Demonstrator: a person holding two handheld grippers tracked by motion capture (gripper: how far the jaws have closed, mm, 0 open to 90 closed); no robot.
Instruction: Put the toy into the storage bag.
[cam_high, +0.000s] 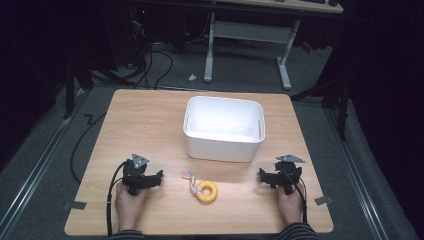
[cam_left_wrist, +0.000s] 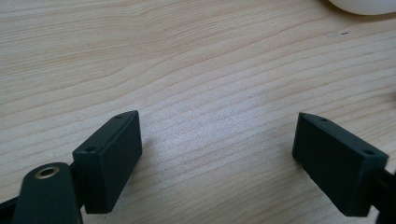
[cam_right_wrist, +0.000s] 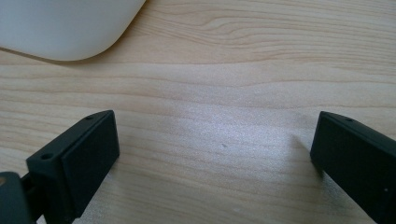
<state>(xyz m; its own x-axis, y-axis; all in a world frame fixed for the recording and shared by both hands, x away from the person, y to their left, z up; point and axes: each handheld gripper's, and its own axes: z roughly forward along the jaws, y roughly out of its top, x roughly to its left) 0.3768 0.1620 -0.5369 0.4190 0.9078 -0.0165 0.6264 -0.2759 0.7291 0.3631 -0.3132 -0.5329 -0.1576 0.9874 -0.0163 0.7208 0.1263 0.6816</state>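
A yellow ring toy (cam_high: 206, 191) with a short multicoloured rope tail (cam_high: 189, 176) lies on the wooden table (cam_high: 145, 125), near its front edge. Behind it stands an empty white bin (cam_high: 223, 128). My left gripper (cam_high: 159, 176) rests on the table left of the toy, held by a hand. In its own view the left gripper (cam_left_wrist: 217, 147) stands open over bare wood. My right gripper (cam_high: 262, 175) rests right of the toy. The right gripper (cam_right_wrist: 215, 149) is open too, nothing between its black jaws, with a corner of the white bin (cam_right_wrist: 60, 28) ahead at the upper left.
Beyond the table's far edge is a grey floor with cables (cam_high: 150, 65) and the white legs of another desk (cam_high: 210, 50). Two bits of grey tape (cam_high: 75, 204) mark the table's front corners. Bare wood lies left of the bin.
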